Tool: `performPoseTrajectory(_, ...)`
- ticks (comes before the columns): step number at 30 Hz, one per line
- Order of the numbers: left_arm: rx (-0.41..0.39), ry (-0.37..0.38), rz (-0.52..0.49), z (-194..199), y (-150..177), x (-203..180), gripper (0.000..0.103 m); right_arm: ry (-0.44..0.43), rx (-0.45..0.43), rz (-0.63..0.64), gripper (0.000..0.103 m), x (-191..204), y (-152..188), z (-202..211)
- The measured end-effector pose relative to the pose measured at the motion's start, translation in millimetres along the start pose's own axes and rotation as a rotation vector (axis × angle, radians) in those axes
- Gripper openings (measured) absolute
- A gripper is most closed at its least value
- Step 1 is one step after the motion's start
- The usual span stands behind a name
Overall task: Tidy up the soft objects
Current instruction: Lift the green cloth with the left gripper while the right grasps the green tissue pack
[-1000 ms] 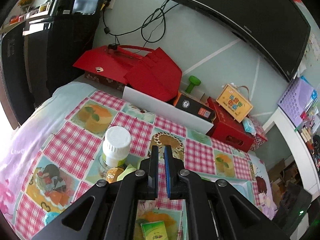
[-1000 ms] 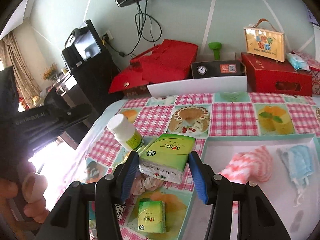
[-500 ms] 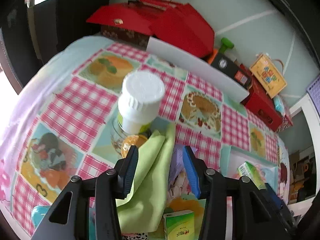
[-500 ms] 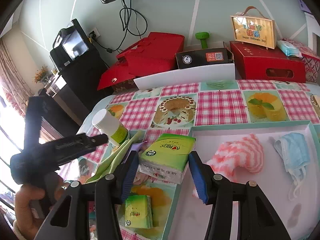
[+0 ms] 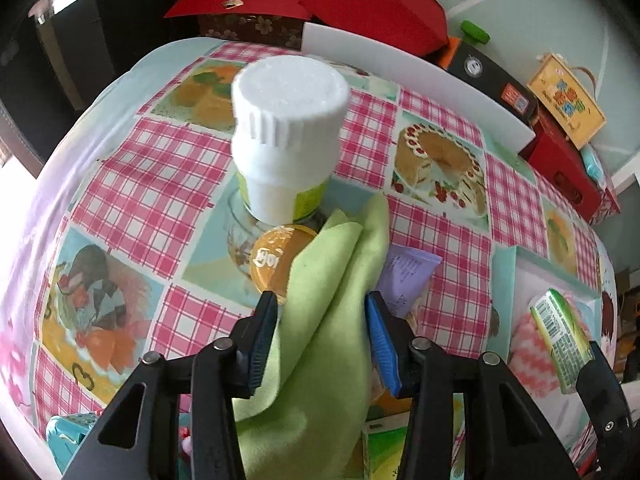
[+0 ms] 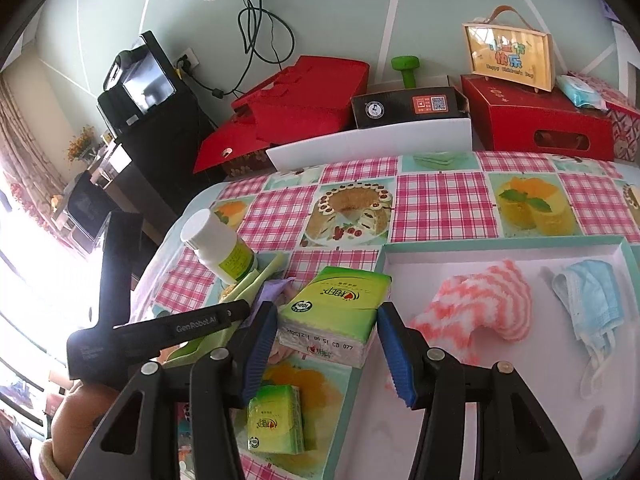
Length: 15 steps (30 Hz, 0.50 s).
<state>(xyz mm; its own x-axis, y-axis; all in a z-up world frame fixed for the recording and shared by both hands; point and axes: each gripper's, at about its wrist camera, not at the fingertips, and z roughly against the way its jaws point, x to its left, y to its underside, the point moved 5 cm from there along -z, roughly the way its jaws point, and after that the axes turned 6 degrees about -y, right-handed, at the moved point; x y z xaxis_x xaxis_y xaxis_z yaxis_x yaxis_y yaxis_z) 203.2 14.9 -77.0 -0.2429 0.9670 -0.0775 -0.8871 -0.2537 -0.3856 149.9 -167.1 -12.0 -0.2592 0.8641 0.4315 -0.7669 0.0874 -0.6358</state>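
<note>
A light green cloth point(image 5: 324, 300) lies draped on the checked tablecloth beside a white-capped bottle point(image 5: 284, 140). My left gripper point(image 5: 320, 320) points steeply down over it; its jaws are closing with the cloth between the blue pads. My right gripper point(image 6: 326, 312) is shut on a green tissue pack point(image 6: 336, 308), held at the near left corner of a shallow white tray point(image 6: 500, 244). In the tray lie a pink-and-white fluffy cloth point(image 6: 480, 304) and a blue face mask point(image 6: 592, 300).
A jar with an orange lid point(image 5: 276, 256) and a purple packet point(image 5: 408, 276) flank the green cloth. A small green tissue pack point(image 6: 276, 420) lies below the right gripper. Red boxes point(image 6: 536, 120) and a white board point(image 6: 372, 144) line the table's far edge.
The left gripper has tipped down and dropped toward the table, opened from shut, and come astride the green cloth. The right gripper has kept the tissue pack almost still.
</note>
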Motion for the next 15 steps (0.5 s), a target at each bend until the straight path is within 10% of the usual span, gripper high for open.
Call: performPoseTrajectory(15, -0.003, 0.035, 0.086, -9.9, -2.8, 16.8, 0.009, 0.001, 0.012, -0.008, 0.055, -1.5, 2.0, -3.6)
